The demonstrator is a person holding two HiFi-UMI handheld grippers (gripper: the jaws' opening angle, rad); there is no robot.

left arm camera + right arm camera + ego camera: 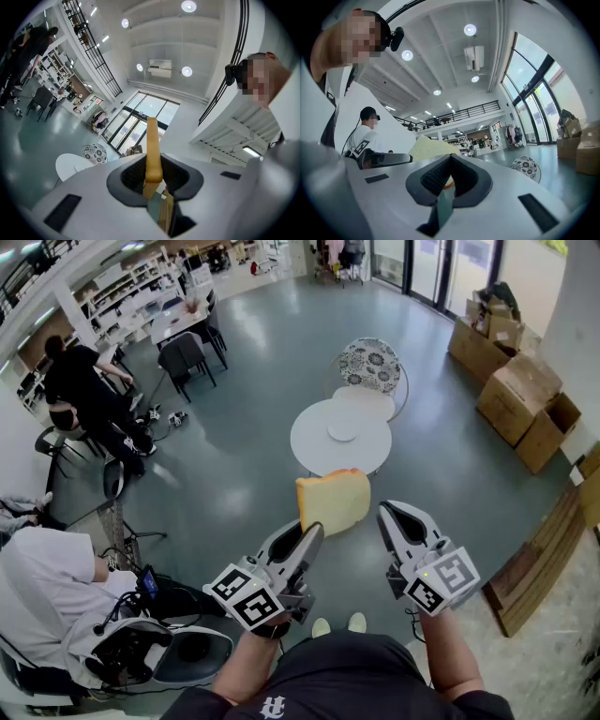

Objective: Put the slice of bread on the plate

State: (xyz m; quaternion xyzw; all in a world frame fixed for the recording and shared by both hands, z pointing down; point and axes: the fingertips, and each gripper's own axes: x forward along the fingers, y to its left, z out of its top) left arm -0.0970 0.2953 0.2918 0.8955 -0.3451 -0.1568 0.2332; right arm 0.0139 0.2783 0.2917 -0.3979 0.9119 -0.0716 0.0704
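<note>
A slice of bread [334, 500] with a tan crust hangs in the air, upright, with my left gripper [312, 531] shut on its lower left edge. In the left gripper view the bread [152, 150] shows edge-on between the pads of that gripper [153, 182]. My right gripper [395, 517] hovers just right of the slice, jaws together with nothing in them. From the right gripper view the bread [429, 147] shows beyond the closed jaws of that gripper [450, 158]. A small white plate [343, 431] lies on a round white table [319, 448] on the floor ahead, beyond the bread.
A chair with a patterned cushion [370, 364] stands behind the table. Cardboard boxes [518, 391] line the right wall, with a wooden pallet [536, 568] nearer. People sit and stand at the left [89, 390], near desks and an office chair [184, 357].
</note>
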